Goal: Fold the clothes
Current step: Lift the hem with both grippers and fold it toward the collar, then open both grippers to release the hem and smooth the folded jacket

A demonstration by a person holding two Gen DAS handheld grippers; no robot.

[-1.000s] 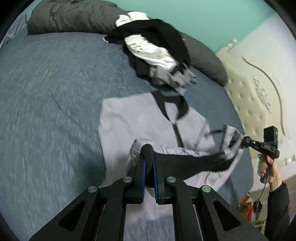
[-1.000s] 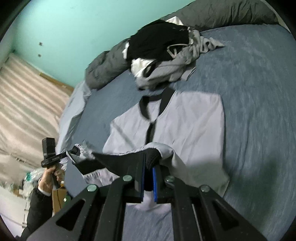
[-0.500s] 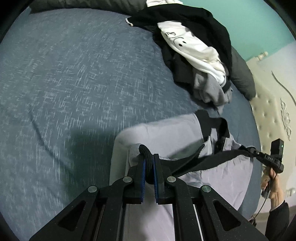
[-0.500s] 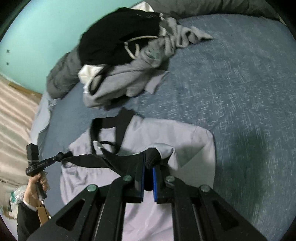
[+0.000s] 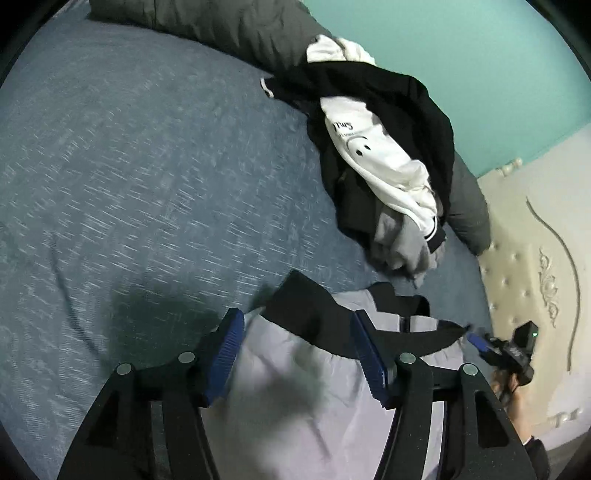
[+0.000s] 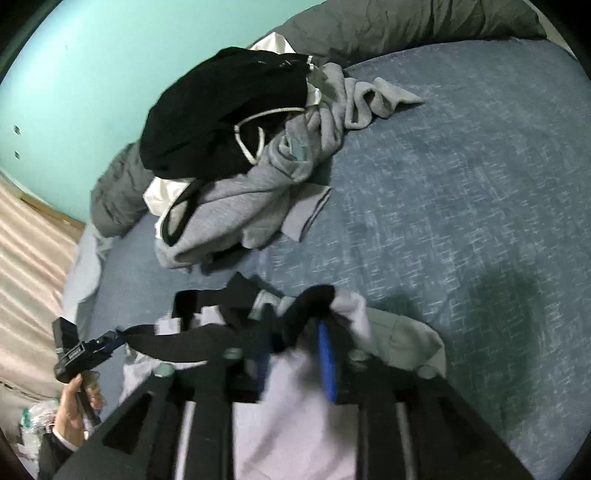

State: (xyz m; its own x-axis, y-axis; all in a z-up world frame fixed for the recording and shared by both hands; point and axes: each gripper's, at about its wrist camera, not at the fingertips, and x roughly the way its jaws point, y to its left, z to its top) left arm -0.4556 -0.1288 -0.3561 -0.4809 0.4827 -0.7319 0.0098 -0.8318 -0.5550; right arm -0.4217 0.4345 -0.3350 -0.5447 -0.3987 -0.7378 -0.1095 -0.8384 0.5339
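Only left view shows pile's (image 5: 373, 144) smiley (headboard (image 5: 524, 258) too).

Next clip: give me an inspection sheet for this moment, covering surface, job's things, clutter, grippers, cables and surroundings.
Surface: blue bedspread, mostly bare.
Job's things: light grey shirt with black trim, bottom hem folded up over the collar end; pile of unfolded clothes beyond it.
Clutter: dark grey pillows along the far edge.
Grippers: left gripper jaws opening, black hem lying between them, not pressed; right gripper jaws opening, blurred, hem between them.
Cables: nothing seen.
Surroundings: teal wall, tufted cream headboard, striped curtain.
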